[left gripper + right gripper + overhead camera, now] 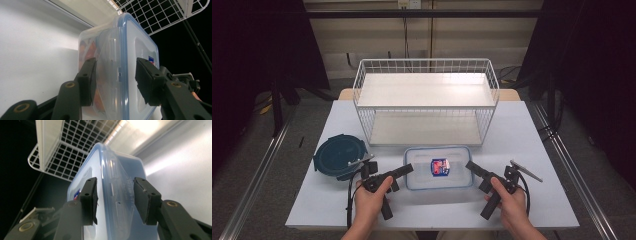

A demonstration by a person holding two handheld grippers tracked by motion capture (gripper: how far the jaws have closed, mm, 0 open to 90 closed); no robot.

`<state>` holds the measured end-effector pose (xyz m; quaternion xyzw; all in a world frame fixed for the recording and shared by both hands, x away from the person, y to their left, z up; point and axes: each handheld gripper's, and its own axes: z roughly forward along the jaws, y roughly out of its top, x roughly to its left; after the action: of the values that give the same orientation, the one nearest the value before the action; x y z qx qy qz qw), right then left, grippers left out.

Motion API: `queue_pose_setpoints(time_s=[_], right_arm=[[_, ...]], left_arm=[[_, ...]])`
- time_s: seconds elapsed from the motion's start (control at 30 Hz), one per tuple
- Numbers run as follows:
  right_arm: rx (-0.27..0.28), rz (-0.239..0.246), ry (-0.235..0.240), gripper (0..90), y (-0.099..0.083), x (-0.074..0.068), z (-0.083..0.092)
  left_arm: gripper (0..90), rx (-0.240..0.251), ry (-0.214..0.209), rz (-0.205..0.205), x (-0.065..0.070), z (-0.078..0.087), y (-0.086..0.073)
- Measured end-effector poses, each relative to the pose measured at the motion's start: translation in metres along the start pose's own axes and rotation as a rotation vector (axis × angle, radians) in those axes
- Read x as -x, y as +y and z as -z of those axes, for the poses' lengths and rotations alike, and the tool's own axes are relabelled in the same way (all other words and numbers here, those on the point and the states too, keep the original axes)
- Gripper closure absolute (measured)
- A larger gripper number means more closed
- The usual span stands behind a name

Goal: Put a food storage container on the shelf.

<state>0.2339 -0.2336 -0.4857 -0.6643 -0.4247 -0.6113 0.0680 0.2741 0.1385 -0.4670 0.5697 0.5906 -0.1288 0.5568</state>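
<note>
A clear rectangular food box with a blue-rimmed lid [422,176] lies flat on the white table, near the front. A red and blue label [440,166] sits on its lid. My left gripper [408,170] straddles the box's left end, and my right gripper [470,165] straddles its right end. In the left gripper view the box's [140,40] latch end stands between my jaws [116,67], with a small gap at the lid-side pad. The right gripper view shows the box's [100,170] other end between my jaws [115,187], with narrow gaps on both sides.
A white two-tier wire rack [427,100] stands right behind the box, both shelves bare. A dark teal round container [337,156] sits left of my left hand. The table's front edge runs just below both hands.
</note>
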Motion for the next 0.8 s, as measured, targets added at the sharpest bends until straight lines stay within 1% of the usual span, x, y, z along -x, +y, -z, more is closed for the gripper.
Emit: queue_pose_setpoints(time_s=[0.03,0.1,0.13,0.17,0.2,0.23,0.27,0.3,0.33,0.37,0.4,0.43,0.47,0.53,0.57,0.6,0.63,0.67,0.7,0.73,0.77,0.8], right_arm=[[0.005,-0.002,0.003,56.4,0.001,-0.001,0.0],[0.037,-0.018,0.04,57.5,0.002,-0.002,0.001],[0.041,-0.007,0.047,57.5,0.003,-0.004,0.001],[0.041,-0.007,0.047,57.5,0.003,-0.004,0.001],[0.043,0.0,0.052,57.6,0.003,-0.006,0.002],[0.05,0.004,0.061,57.7,0.004,-0.009,0.002],[0.056,0.002,0.067,57.7,0.004,-0.01,0.002],[0.056,0.002,0.067,57.7,0.004,-0.01,0.002],[0.074,0.0,0.087,57.7,0.004,-0.012,0.002],[0.074,0.0,0.087,57.7,0.004,-0.012,0.002],[0.091,0.011,0.1,57.7,0.005,-0.015,0.002],[0.092,0.016,0.105,57.7,0.006,-0.017,0.002],[0.096,0.017,0.109,57.7,0.007,-0.018,0.003],[0.102,0.023,0.113,57.7,0.007,-0.02,0.003],[0.108,0.029,0.117,57.8,0.008,-0.021,0.003],[0.118,0.031,0.13,58.0,0.009,-0.023,0.004],[0.125,0.039,0.135,58.2,0.01,-0.024,0.004],[0.144,0.029,0.16,58.7,0.012,-0.028,0.004],[0.144,0.029,0.16,58.7,0.012,-0.028,0.004],[0.142,0.033,0.161,58.7,0.013,-0.03,0.005],[0.149,0.038,0.168,58.7,0.014,-0.031,0.005],[0.147,0.036,0.175,58.7,0.014,-0.033,0.005]], left_arm=[[52.6,0.014,-0.005,0.001,0.001,0.0,0.0],[52.6,0.038,-0.009,-0.001,0.002,0.001,0.001],[52.6,0.05,-0.028,-0.005,0.003,0.002,0.002],[52.6,0.05,-0.028,-0.005,0.003,0.002,0.002],[52.6,0.063,-0.03,-0.003,0.005,0.003,0.003],[52.6,0.079,-0.031,-0.025,0.007,0.005,0.003],[52.7,0.095,-0.034,-0.023,0.008,0.005,0.003],[52.9,0.095,-0.034,-0.023,0.008,0.005,0.003],[53.0,0.105,-0.038,-0.031,0.01,0.006,0.004],[53.0,0.109,-0.043,-0.025,0.011,0.007,0.005],[53.5,0.11,-0.064,-0.032,0.012,0.009,0.006],[53.5,0.12,-0.064,-0.04,0.015,0.01,0.008],[53.6,0.121,-0.073,-0.045,0.016,0.011,0.008],[53.6,0.129,-0.073,-0.045,0.018,0.011,0.009],[53.6,0.135,-0.079,-0.049,0.019,0.013,0.01],[53.6,0.14,-0.081,-0.055,0.02,0.013,0.01],[53.6,0.138,-0.089,-0.053,0.021,0.014,0.01],[53.6,0.159,-0.089,-0.051,0.023,0.015,0.01],[53.6,0.164,-0.093,-0.061,0.025,0.016,0.011],[53.6,0.167,-0.088,-0.072,0.027,0.017,0.012],[53.5,0.183,-0.091,-0.082,0.029,0.017,0.013],[53.6,0.188,-0.094,-0.086,0.031,0.018,0.014]])
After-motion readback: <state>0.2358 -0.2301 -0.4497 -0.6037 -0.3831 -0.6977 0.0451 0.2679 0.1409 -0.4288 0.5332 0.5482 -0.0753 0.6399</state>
